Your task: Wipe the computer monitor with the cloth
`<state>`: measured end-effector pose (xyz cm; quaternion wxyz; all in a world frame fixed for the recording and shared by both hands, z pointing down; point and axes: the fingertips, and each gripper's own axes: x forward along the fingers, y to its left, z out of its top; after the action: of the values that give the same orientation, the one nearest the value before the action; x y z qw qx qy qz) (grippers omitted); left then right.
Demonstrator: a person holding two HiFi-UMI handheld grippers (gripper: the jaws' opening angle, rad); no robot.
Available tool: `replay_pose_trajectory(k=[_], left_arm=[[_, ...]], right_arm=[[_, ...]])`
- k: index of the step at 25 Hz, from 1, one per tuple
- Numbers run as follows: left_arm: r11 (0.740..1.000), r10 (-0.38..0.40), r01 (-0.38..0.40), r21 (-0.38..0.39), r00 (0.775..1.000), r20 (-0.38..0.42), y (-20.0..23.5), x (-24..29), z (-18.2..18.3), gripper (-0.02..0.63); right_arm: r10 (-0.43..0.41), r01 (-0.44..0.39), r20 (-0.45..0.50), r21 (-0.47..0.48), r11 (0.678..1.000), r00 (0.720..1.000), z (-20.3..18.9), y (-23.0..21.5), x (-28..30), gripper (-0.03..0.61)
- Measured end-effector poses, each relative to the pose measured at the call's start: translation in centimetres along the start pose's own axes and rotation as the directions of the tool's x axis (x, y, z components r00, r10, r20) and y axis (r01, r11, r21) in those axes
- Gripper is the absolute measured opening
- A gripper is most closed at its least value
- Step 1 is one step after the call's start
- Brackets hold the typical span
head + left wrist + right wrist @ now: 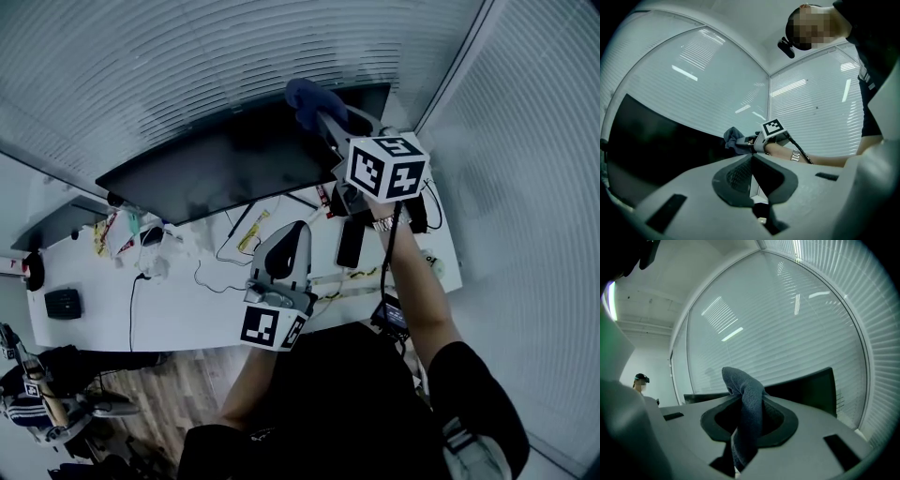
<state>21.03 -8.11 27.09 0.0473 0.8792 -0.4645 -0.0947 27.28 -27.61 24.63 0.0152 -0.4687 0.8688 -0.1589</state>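
The left gripper (753, 158) hangs low over the white bench (187, 305), its fingers (733, 176) pressed together and empty. Higher up, the right gripper's (323, 120) fingers (779, 423) clench a blue cloth (305, 98) at the dark monitor's (225, 155) upper right corner. Window blinds (187, 66) lie beyond.

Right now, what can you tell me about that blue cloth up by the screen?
The cloth is a small dark blue piece of soft, knitted-looking fabric, bunched rather than spread. The right gripper is shut on it: its fingers pinch the middle, so a rounded fold sticks up past them and a tail hangs below. It is held at the top edge of the dark computer monitor, toward its right end; whether it presses the screen cannot be told.
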Motion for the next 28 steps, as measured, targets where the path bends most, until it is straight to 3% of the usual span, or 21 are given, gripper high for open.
replay_pose_trajectory(k=[15,28], left_arm=[[0.997,-0.076,0.076,-0.009,0.997,-0.014,-2.8,3.0,-1.0,0.006],[0.995,-0.095,0.094,-0.019,0.995,-0.034,-3.6,2.9,-1.7,0.006]], right_arm=[[-0.106,0.105,0.026,0.041,0.994,0.994,0.6,-6.2,-2.9,0.086],[-0.173,0.162,0.065,0.143,0.976,0.983,1.0,-9.7,-4.6,0.086]])
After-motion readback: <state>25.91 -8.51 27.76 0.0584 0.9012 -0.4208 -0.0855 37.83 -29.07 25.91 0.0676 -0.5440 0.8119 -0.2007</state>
